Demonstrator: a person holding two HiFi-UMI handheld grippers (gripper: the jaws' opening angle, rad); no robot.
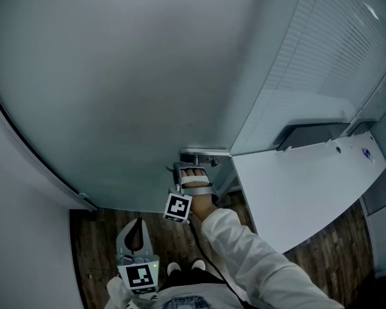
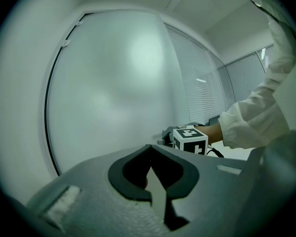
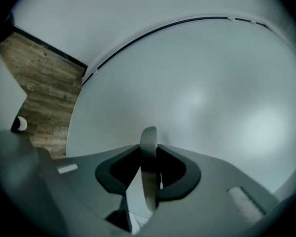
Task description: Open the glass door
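**A:** While you look steeply down from the head view, the frosted glass door (image 1: 128, 76) fills the upper left, and its handle (image 1: 204, 152) sits at the pane's right edge. Your right arm reaches forward with the white sleeve (image 1: 257, 262) stretched out. Your right hand (image 1: 194, 180) holds the right gripper (image 1: 192, 167) up against that handle.

**B:** Your other arm is tucked in. The left gripper (image 1: 138, 224) hangs low, close to your body and over the wooden floor (image 1: 96, 237), well apart from the handle. Your shoes (image 1: 183, 267) show just beside it.

**A:** From the left gripper view, you have the jaws together at their tips with nothing between them. They point toward the door. Past them to the right you can see the right gripper's marker cube (image 2: 190, 139) and your sleeved forearm, level and held out to the door's edge, with blinds (image 2: 197, 83) behind.

**B:** From the right gripper view, your jaws are closed on the handle. It's a grey bar standing upright between the pads, and its rounded end pokes above the tips. The frosted pane is right behind it and takes up most of the view. A dark curved line runs along the pane's edge, and the wooden floor shows at the left.
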